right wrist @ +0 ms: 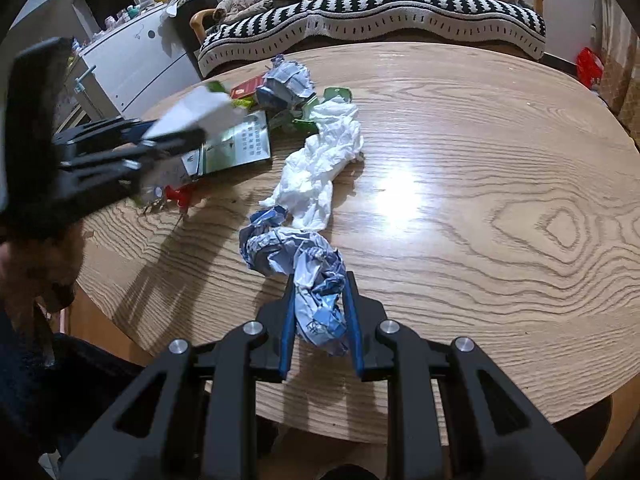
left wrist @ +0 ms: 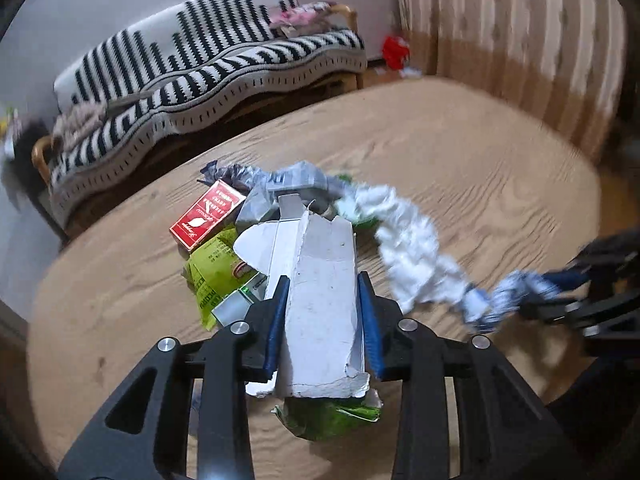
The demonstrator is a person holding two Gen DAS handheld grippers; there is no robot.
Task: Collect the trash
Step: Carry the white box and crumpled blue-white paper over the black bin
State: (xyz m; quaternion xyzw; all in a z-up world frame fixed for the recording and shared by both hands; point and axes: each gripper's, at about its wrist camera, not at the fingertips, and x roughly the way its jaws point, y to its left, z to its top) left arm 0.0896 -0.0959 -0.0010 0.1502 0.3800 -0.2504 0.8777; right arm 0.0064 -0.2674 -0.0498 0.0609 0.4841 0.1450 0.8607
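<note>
Gathering underway: left claw point(left wrist: 323, 280) grips a torn white carton point(left wrist: 324, 312) beside the litter pile point(left wrist: 248, 216); right claw point(right wrist: 319, 304) clenches crumpled blue-white wrapper point(right wrist: 316, 300) nearer the wooden surface's point(right wrist: 500, 200) edge, likely bound for disposal.

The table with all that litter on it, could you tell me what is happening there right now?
A person is clearing trash from the wooden table with a gripper in each hand. The left gripper is shut on a torn white cardboard box, held over the pile. The right gripper is shut on a crumpled blue-and-white wrapper, with a white tissue trailing beyond it. A red box and green packets lie in the pile on the table.
</note>
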